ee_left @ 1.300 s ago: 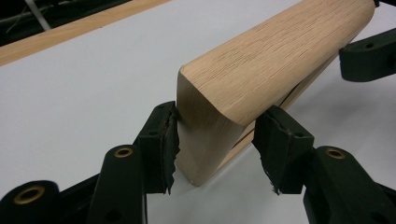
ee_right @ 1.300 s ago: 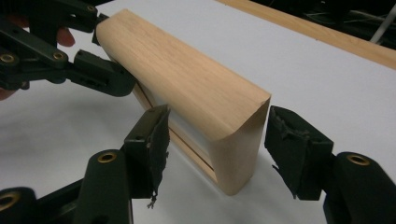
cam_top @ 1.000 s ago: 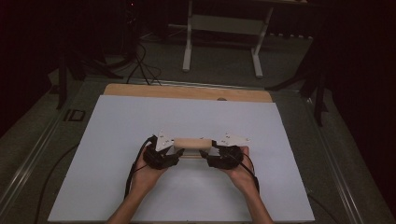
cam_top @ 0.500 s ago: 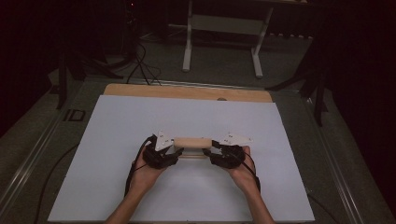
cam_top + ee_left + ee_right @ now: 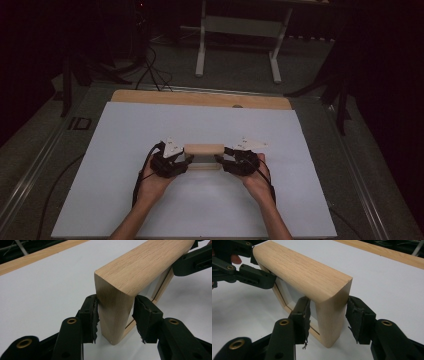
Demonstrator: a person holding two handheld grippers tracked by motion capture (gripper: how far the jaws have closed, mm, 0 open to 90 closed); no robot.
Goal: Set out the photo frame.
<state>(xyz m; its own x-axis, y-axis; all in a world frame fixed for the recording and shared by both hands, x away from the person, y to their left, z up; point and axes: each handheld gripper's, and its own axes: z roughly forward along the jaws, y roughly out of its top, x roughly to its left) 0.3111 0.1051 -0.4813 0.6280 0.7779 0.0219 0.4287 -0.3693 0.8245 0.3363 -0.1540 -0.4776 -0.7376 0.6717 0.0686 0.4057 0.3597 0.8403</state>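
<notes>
While the wooden frame (image 5: 203, 156) stands on edge mid-worktop (image 5: 120, 200), left gripper (image 5: 115, 317) and right gripper (image 5: 328, 317) fingers, just closing, straddle its left and right ends; pad contact looks partial. Uneven clamping could tip or twist it.

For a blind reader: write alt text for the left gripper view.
A wooden frame stands on a white table, its near end between the left gripper's black jaws, whose pads touch both sides. The jaws have just been closing. The right gripper holds the far end.
</notes>
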